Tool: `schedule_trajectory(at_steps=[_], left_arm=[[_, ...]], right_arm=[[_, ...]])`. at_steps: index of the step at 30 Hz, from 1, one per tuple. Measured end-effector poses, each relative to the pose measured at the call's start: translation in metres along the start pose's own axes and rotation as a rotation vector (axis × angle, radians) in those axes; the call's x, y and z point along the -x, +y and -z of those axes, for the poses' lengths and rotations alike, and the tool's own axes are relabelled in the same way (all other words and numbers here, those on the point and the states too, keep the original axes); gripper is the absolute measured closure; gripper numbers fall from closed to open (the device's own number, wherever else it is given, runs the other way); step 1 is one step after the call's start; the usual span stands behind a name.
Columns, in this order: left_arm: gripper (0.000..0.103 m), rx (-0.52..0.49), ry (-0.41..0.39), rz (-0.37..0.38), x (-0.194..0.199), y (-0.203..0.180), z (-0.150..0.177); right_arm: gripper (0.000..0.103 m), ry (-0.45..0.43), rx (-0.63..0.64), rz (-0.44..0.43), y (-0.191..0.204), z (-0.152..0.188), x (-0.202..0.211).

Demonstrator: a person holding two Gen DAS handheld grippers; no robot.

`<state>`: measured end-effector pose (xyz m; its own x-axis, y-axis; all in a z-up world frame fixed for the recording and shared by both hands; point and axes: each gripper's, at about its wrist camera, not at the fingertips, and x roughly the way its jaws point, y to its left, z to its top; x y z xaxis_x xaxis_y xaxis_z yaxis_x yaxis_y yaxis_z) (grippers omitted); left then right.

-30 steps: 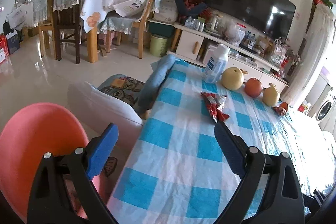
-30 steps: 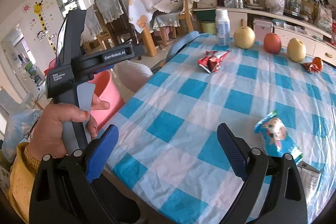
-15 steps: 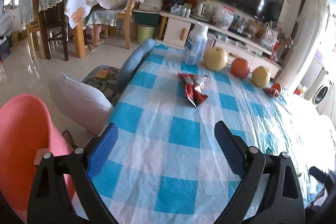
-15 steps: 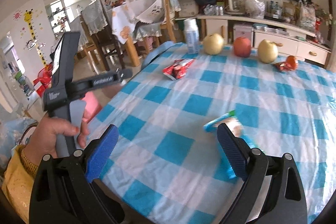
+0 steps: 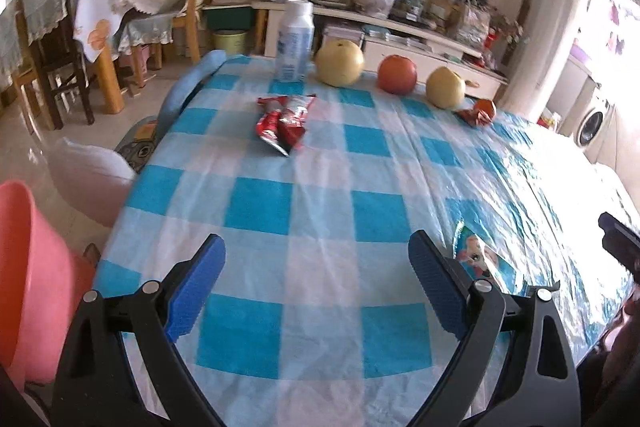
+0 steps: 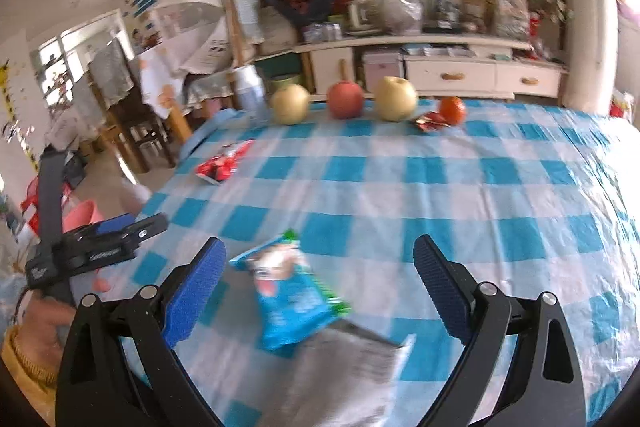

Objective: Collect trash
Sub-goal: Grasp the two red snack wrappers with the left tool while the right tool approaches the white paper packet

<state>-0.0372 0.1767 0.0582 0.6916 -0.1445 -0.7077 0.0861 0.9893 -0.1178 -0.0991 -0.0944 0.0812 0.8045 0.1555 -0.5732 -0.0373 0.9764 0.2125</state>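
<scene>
A blue snack wrapper [image 6: 290,301] lies on the blue-checked tablecloth [image 6: 460,187], between my right gripper's [image 6: 318,283] open jaws; it also shows in the left wrist view [image 5: 480,259]. A grey printed packet [image 6: 352,359] lies just behind it. A red wrapper [image 5: 284,123] lies farther up the table, also in the right wrist view [image 6: 224,163]. A small red wrapper [image 5: 476,113] lies by the fruit. My left gripper [image 5: 316,287] is open and empty above the table's near edge.
A white bottle [image 5: 296,41], two yellow pears [image 5: 340,63], a red apple [image 5: 397,74] and a tangerine [image 6: 453,110] stand along the far edge. A pink bin [image 5: 28,275] sits on the floor at left. Chairs and a TV cabinet lie beyond.
Both grippers have swung right over the table. The blue wrapper now sits between the right gripper's jaws. The pink bin has slid toward the left edge of the left view.
</scene>
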Motion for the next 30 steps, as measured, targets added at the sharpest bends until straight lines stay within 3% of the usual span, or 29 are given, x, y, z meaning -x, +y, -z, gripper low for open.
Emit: schedule_trajectory(at_steps=[6,13,18,25,30], left_arm=[[0.010,-0.007,0.009,-0.001,-0.014,-0.003,-0.011],[0.010,0.006,0.012,-0.029,-0.051,0.005,-0.045],[0.010,0.008,0.038,-0.084,-0.087,0.013,-0.070],[0.010,0.029,0.057,-0.102,-0.127,0.022,-0.094],[0.010,-0.006,0.055,-0.123,-0.144,0.019,-0.105]], right_arm=[[0.009,0.026,-0.129,-0.008,-0.056,-0.002,-0.015],[0.009,0.055,-0.270,-0.069,-0.103,-0.012,-0.045],[0.009,0.060,-0.261,-0.074,-0.114,-0.024,-0.065],[0.009,0.079,-0.199,-0.055,-0.121,-0.040,-0.097],[0.009,0.094,-0.228,-0.092,-0.130,-0.051,-0.119]])
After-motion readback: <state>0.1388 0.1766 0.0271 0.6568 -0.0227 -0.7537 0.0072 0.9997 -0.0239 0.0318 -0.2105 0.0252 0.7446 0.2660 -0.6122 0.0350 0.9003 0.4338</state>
